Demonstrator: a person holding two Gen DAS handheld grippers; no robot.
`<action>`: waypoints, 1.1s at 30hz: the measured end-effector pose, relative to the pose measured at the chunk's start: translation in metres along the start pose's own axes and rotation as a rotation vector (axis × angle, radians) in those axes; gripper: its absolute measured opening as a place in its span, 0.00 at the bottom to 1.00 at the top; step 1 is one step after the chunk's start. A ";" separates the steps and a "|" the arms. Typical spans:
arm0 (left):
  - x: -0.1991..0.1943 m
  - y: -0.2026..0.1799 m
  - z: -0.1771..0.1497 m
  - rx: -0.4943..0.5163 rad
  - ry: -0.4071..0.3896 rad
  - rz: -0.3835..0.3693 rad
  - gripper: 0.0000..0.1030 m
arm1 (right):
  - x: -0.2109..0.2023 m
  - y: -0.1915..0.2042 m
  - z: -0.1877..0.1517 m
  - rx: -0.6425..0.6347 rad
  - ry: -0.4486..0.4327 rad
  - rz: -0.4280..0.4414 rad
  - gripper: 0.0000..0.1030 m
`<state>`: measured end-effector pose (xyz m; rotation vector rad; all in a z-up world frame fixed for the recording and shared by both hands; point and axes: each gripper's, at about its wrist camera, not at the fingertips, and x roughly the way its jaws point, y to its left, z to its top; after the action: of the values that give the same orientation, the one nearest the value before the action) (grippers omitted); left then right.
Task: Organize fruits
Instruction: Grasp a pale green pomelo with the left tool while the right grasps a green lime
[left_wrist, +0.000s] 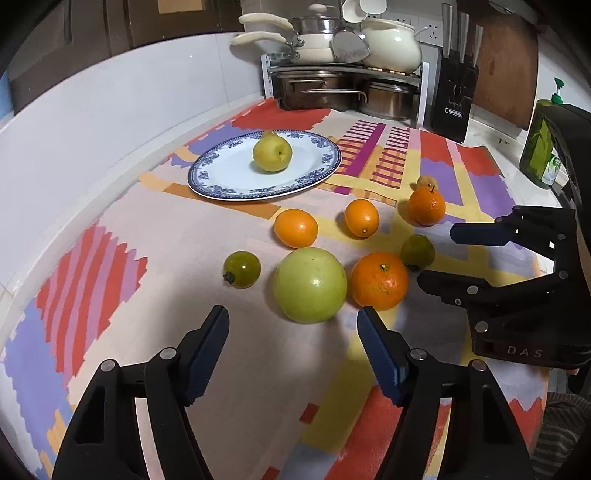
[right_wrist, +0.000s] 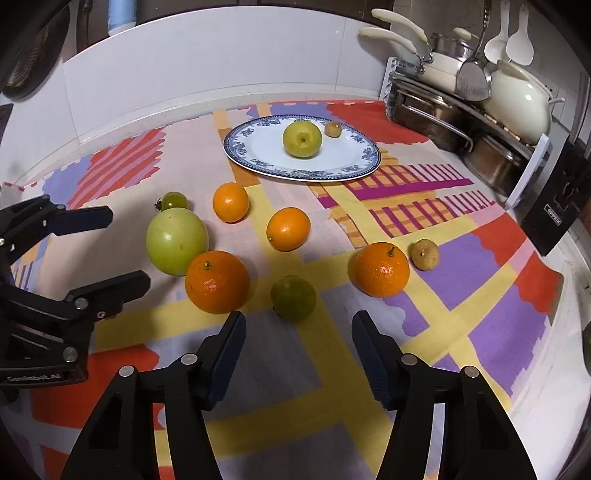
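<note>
In the left wrist view, the left gripper (left_wrist: 291, 325) has its jaws wide apart and holds nothing. Directly ahead of it, almost between the fingertips, lies the large green apple (left_wrist: 309, 285), with a mandarin (left_wrist: 379, 281) touching it on the right and a small green tomato (left_wrist: 242, 269) ahead to the left. Farther ahead lie two small oranges (left_wrist: 295, 228) (left_wrist: 362, 217), a stemmed mandarin (left_wrist: 426, 205) and a small green fruit (left_wrist: 417, 252). Far ahead is the blue-rimmed plate (left_wrist: 207, 177), holding a yellow-green pear (left_wrist: 272, 151). The right gripper (left_wrist: 436, 254) enters from the right, also open and empty.

In the right wrist view, the right gripper (right_wrist: 298, 321) stands open, and the small green fruit (right_wrist: 293, 297) is just ahead between its fingertips. The plate (right_wrist: 255, 162), far ahead, holds the pear (right_wrist: 302, 139) and one small brown longan (right_wrist: 332, 129). A second longan (right_wrist: 425, 254) lies on the patterned cloth (right_wrist: 480, 266), ahead to the right, beside the stemmed mandarin (right_wrist: 379, 269).

I judge the task is only at its beginning: two fruits are on the plate, and eight are left on the cloth.
</note>
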<state>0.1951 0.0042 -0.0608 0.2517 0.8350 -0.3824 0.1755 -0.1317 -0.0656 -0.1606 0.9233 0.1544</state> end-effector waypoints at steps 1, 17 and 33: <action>0.003 0.001 0.001 -0.003 0.007 -0.003 0.67 | 0.002 -0.001 0.001 0.001 0.001 -0.001 0.57; 0.022 0.004 0.013 -0.020 0.005 -0.049 0.61 | 0.019 -0.007 0.009 0.024 0.015 0.035 0.43; 0.032 0.003 0.011 -0.027 0.027 -0.086 0.50 | 0.024 -0.003 0.009 0.011 0.031 0.053 0.29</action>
<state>0.2238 -0.0042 -0.0776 0.1964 0.8793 -0.4482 0.1978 -0.1314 -0.0792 -0.1290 0.9593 0.1965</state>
